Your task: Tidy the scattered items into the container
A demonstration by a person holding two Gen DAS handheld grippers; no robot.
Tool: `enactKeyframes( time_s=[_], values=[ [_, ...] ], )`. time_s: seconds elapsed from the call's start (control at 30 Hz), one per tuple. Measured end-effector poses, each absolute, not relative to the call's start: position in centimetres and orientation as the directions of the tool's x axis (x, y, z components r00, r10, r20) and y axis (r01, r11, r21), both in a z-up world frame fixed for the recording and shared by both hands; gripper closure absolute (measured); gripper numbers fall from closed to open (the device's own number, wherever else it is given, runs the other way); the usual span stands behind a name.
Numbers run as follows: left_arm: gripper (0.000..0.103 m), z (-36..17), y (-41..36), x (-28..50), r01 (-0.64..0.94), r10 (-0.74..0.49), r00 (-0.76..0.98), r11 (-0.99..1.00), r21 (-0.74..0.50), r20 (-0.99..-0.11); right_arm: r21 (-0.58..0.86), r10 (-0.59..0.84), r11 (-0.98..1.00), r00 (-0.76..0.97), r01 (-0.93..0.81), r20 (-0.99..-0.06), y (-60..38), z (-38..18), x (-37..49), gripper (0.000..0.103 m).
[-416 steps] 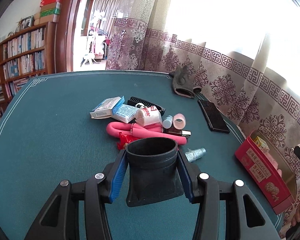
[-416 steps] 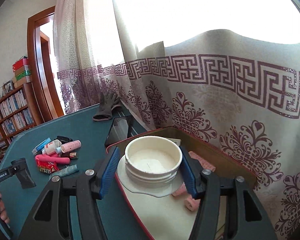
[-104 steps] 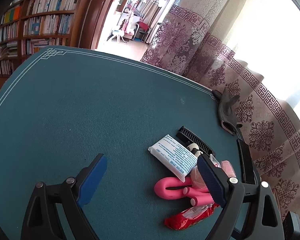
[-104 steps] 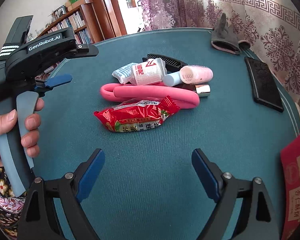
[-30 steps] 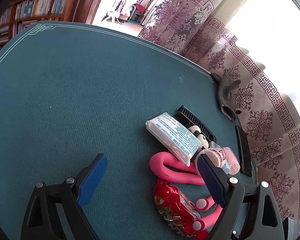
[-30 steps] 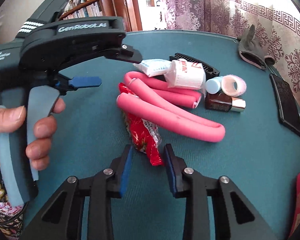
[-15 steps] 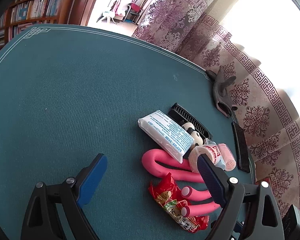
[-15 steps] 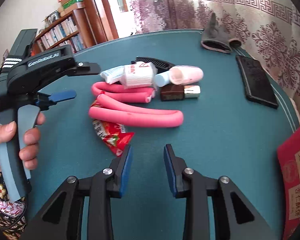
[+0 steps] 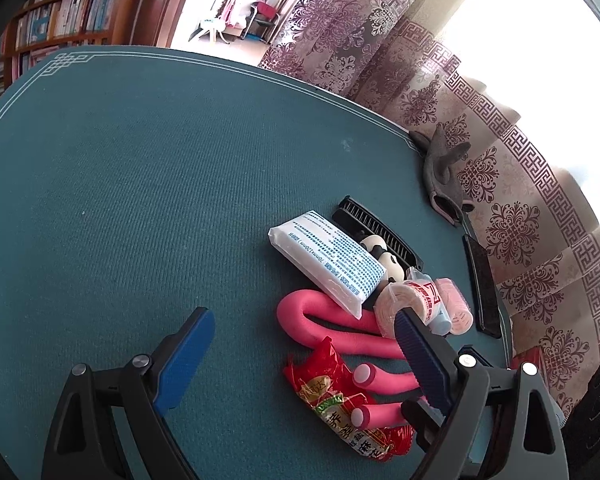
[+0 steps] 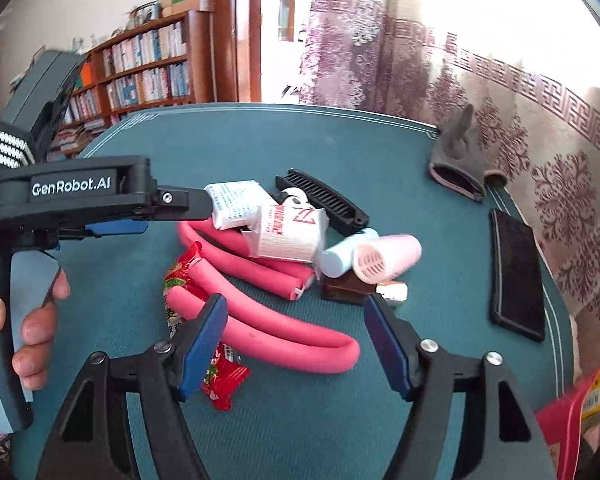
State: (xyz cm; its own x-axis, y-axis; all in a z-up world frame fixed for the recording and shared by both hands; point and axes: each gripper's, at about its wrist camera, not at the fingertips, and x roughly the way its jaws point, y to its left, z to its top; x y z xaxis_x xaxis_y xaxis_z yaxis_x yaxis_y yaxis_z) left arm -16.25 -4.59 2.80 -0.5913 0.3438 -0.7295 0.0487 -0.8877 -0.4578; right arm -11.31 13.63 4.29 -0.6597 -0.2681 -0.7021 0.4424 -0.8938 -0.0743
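Note:
A pile of items lies on the green table: pink foam curlers [image 10: 292, 334] [image 9: 332, 328], a red snack packet [image 9: 340, 404] [image 10: 220, 376], a white tissue pack [image 9: 328, 256], a white roll [image 10: 290, 232], a pink hair roller [image 10: 384, 258], a brown bottle [image 10: 348, 290] and a black comb [image 10: 320, 198]. My right gripper [image 10: 296, 340] is open, its jaws astride a pink curler. My left gripper [image 9: 300, 360] is open and empty beside the pile. The red box [image 10: 568, 420] shows at the lower right.
A black phone [image 10: 516, 276] and a grey glove [image 10: 458, 164] lie at the table's right edge by the patterned curtain. Bookshelves and a doorway stand beyond the table. The left hand-held unit [image 10: 60, 200] sits left of the pile.
My right gripper, shut half a second ago, has opened and moved forward over the pink curler. The left gripper has hardly moved.

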Motion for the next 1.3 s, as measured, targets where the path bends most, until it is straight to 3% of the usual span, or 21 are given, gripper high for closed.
enactKeyframes(
  time_s=[0.1, 0.17, 0.23, 0.37, 0.5, 0.53, 0.67, 0.8, 1.0, 1.17, 1.3],
  values=[
    [0.010, 2.7, -4.5, -16.4, 0.044, 0.345, -0.588, -0.890, -0.455, -0.731, 0.070, -0.349, -0.893, -0.586, 0.445, -0.732, 14.8, 3.8, -13.0, 0.030],
    [0.010, 2.6, -4.5, -16.4, 0.045, 0.346, -0.586, -0.889, -0.456, -0.733, 0.205, -0.437, -0.870, -0.508, 0.449, -0.743, 16.0, 3.2, -13.5, 0.039],
    [0.010, 2.6, -4.5, -16.5, 0.042, 0.349, -0.584, -0.889, -0.457, -0.733, 0.259, -0.478, -0.851, -0.473, 0.457, -0.740, 16.7, 3.0, -13.3, 0.042],
    [0.010, 2.8, -4.4, -16.4, 0.033, 0.350, -0.585, -0.891, -0.452, -0.732, 0.206, -0.451, -0.848, -0.464, 0.488, -0.762, 16.8, 2.7, -11.5, 0.050],
    [0.010, 3.0, -4.2, -16.3, 0.029, 0.347, -0.587, -0.894, -0.447, -0.731, 0.221, -0.454, -0.842, -0.424, 0.493, -0.783, 16.9, 2.3, -9.9, 0.052],
    [0.010, 3.2, -4.1, -16.3, 0.027, 0.348, -0.588, -0.894, -0.448, -0.730, 0.235, -0.456, -0.838, -0.395, 0.493, -0.798, 16.8, 1.9, -9.7, 0.057],
    [0.010, 3.7, -3.5, -16.0, 0.005, 0.352, -0.594, -0.898, -0.441, -0.723, 0.114, -0.367, -0.863, -0.457, 0.492, -0.810, 15.7, 1.8, -8.6, 0.057],
    [0.010, 3.8, -3.5, -15.9, -0.006, 0.359, -0.594, -0.897, -0.442, -0.720, 0.096, -0.371, -0.863, -0.495, 0.495, -0.786, 15.6, 3.2, -8.3, 0.057],
    [0.010, 3.3, -3.8, -16.2, 0.004, 0.361, -0.578, -0.896, -0.445, -0.732, 0.247, -0.447, -0.865, -0.448, 0.437, -0.774, 16.5, 3.6, -8.9, 0.055],
    [0.010, 3.7, -4.0, -16.1, 0.005, 0.366, -0.591, -0.889, -0.457, -0.719, 0.475, -0.527, -0.850, -0.393, 0.228, -0.754, 18.0, 2.1, -11.2, 0.028],
    [0.010, 3.8, -4.3, -16.2, 0.007, 0.368, -0.592, -0.888, -0.461, -0.717, 0.401, -0.417, -0.906, -0.432, 0.134, -0.800, 16.7, 2.5, -12.7, 0.024]
  ],
)
